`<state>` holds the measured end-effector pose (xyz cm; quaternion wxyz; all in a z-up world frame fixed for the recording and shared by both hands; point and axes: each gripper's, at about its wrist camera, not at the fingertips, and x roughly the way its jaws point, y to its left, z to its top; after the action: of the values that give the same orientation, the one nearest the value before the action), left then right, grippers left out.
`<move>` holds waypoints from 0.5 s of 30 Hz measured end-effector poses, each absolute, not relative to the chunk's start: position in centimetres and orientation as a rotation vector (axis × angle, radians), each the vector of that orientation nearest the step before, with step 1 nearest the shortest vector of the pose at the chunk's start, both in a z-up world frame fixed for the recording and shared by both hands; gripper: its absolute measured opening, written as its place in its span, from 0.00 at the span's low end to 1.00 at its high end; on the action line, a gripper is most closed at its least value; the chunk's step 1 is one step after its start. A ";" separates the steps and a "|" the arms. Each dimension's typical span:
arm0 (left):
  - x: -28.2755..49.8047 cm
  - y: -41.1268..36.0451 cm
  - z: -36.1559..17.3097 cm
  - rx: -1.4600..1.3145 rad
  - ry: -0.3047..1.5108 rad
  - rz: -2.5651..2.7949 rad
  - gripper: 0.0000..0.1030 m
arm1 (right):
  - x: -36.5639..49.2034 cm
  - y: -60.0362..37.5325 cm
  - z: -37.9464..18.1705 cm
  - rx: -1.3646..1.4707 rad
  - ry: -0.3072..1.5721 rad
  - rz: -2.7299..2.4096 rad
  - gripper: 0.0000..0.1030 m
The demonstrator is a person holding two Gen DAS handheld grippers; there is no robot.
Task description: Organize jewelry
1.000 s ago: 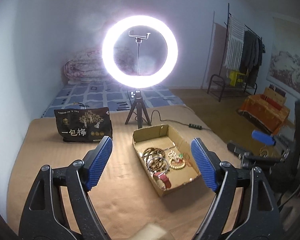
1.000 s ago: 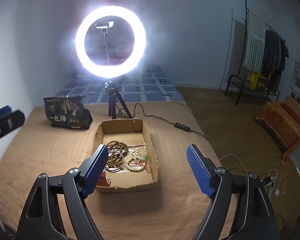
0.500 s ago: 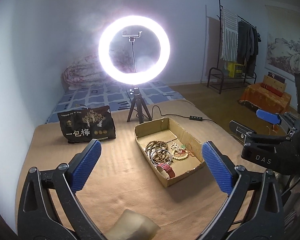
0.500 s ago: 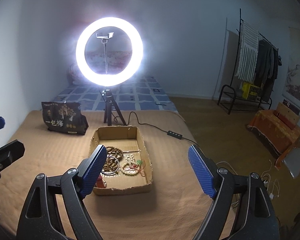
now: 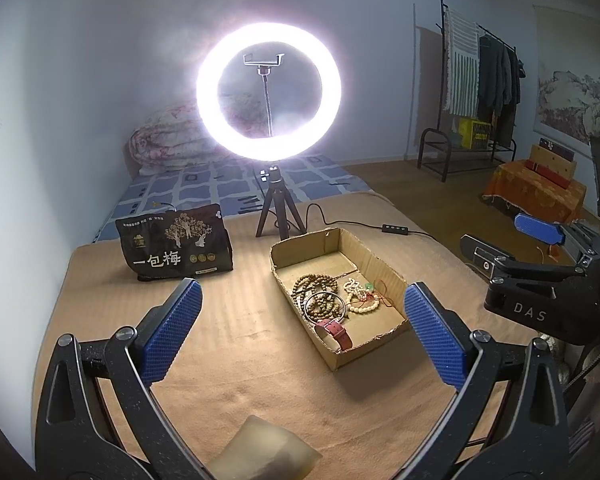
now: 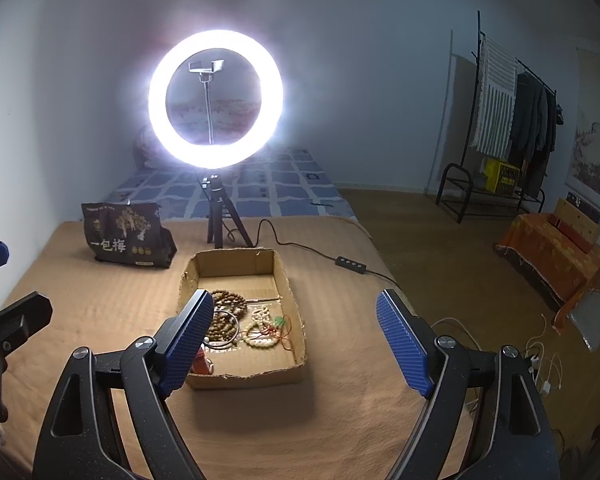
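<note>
While both claws hang spread and empty above the tan blanket (image 5: 260, 364), the views have drawn back and risen over the last second: the cardboard tray (image 5: 384, 270) now sits lower and smaller between the left claw (image 5: 302, 330) pads than it did, and the right claw (image 6: 296, 338) has likewise lifted away from it. No piece of jewelry has shifted in that time, so the change is one of stance only. All the jewelry lies in the tray's near half: dark wooden bead strands (image 5: 314, 284), a bead bracelet with a thin bangle (image 5: 324, 306), a pale bead bracelet (image 5: 362, 300) with red cord, and a red-strapped watch (image 5: 336, 330) at the near end. Such a heap fits either pieces gathered in or pieces awaiting sorting. The left view alone shows the whole watch, the right claw from the side, and a pale cushion-like object (image 5: 260, 454); the right view hides most of the watch behind a pad, yet shows loose white cables (image 6: 540, 356) on the floor. A ring light (image 6: 216, 98) and a black snack bag (image 6: 128, 236) stand beyond.
</note>
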<state>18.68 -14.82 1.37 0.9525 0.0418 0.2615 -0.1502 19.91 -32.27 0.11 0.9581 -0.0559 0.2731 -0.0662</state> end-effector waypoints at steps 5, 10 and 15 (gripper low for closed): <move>18.6 -14.9 1.4 0.086 0.530 -0.303 1.00 | 19.8 -32.3 0.1 -0.116 0.555 -0.134 0.81; 18.6 -14.9 1.4 0.084 0.531 -0.304 1.00 | 19.9 -32.3 0.1 -0.117 0.556 -0.135 0.81; 18.6 -14.9 1.4 0.086 0.533 -0.305 1.00 | 20.0 -32.4 0.0 -0.118 0.559 -0.133 0.81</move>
<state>18.60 -14.94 1.36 0.9523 0.0422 0.2622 -0.1502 19.95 -32.37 0.03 0.9573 -0.0582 0.2756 -0.0656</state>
